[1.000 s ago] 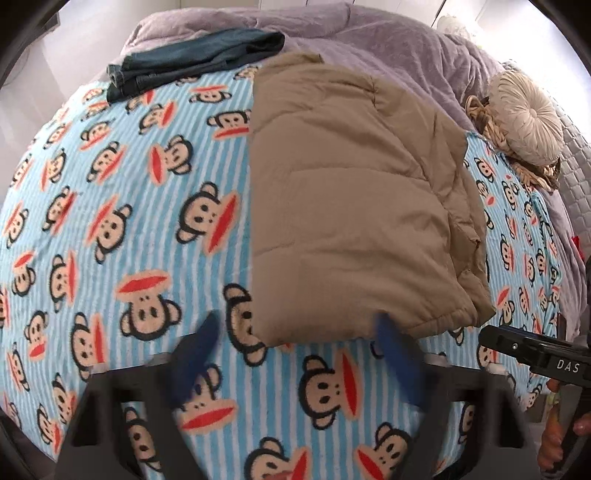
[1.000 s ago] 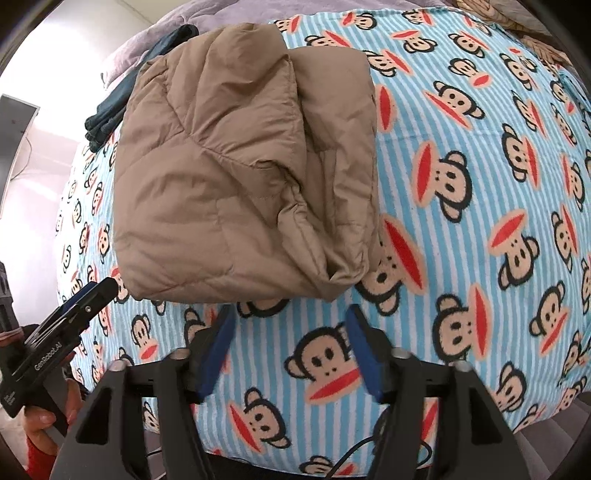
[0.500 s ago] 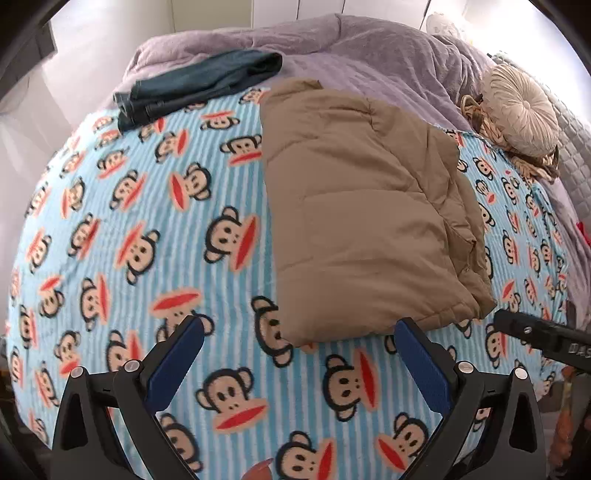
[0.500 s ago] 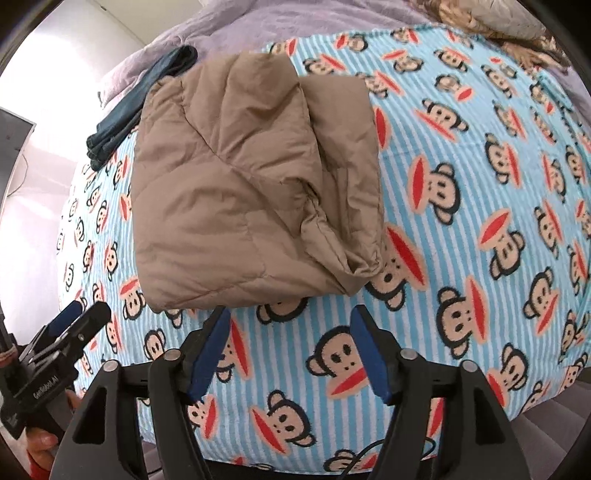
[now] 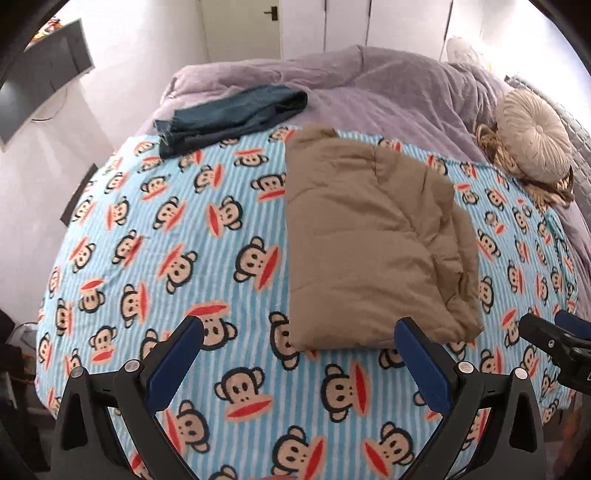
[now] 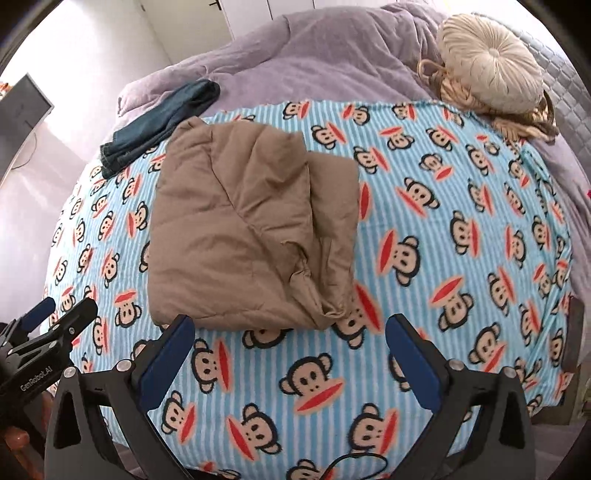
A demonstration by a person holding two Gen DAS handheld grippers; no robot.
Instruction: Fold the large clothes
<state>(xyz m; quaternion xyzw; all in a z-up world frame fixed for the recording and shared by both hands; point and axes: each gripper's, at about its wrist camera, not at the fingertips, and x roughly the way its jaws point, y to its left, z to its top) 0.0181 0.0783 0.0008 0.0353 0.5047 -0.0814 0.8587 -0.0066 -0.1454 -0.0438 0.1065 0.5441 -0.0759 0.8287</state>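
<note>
- White walls and white closet doors (image 5: 303, 26) stand behind a bed spread with a light-blue striped blanket (image 5: 177, 229) printed all over with cartoon monkey faces.
- Beyond that blanket lies a rumpled lavender comforter (image 5: 369, 85), with a round cream pleated cushion (image 6: 491, 55) at the headboard side.
- Readable writing: the left gripper's black body, seen at the lower left edge of the right wrist view, carries white lettering "GenRobot.AI".
- The tan quilted jacket (image 6: 243, 229), the task's garment, lies folded into a thick rectangle on the monkey blanket, its looser, creased edge toward the cushion side.
- A dark teal folded garment (image 5: 229, 114) rests apart from the jacket, straddling the line where the monkey blanket meets the comforter.
- The left gripper (image 5: 299, 358) hangs above the blanket, angled steeply down, jaws spread wide with nothing between the blue pads; the jacket's near edge sits just beyond its fingertips.
- The right gripper (image 6: 290, 350) hangs likewise, tilted steeply down; its jaws have just been opening and stand fully spread, empty, the jacket's near corner just past them.
- A dark screen (image 5: 44, 77) hangs on the wall at the far left.
</note>
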